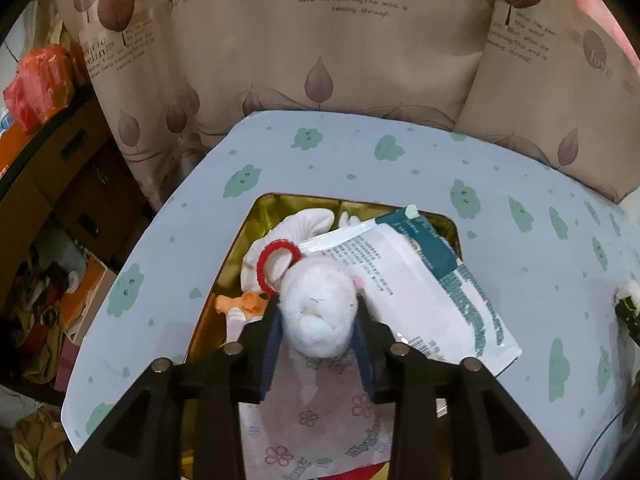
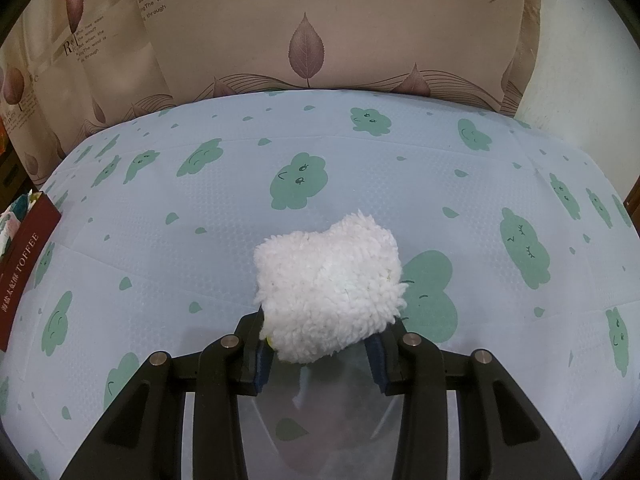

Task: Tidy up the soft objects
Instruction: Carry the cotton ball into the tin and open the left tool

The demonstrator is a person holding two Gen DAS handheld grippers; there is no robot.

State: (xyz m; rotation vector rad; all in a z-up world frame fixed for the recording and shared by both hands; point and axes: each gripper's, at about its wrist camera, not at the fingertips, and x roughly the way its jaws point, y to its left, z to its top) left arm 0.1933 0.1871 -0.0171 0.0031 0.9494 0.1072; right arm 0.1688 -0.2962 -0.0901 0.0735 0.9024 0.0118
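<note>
L claw (image 1: 319, 320) over the gold-lined open tin box (image 1: 450, 226), w/ a small white plush ball-shaped toy (image 1: 320, 312) between its blue pads (image 1: 270, 356). Jaws standing apart; gap visible along the right pad, left pad close against the fluff; can't tell if any pressure remains. Toy sitting on top of the pile in the box: below it a pink flower-print tissue pack (image 1: 320, 420), to its right a white plastic pack w/ dark-green printed label (image 1: 420, 276) lying slantwise, one corner over the box rim onto the counter (image 1: 400, 168). Behind the toy, a white sock-like cloth w/ a red fuzzy ring (image 1: 276, 260) looped around it. Small orange item (image 1: 240, 304) at the box's left side, too small to make out.

R claw (image 2: 320, 344) clenched on a white fluffy bouclé pouf (image 2: 328, 284), pads pressed in at its lower end on both sides. Pouf hanging forward of the fingers, above the counter's pale-blue cover w/ green cloud faces. Dark-red carton marked TOFFEE (image 2: 28, 256) at the far left edge of the right view, well apart from the pouf.

Beige leaf-print curtain (image 2: 320, 20) behind the counter in both views.
</note>
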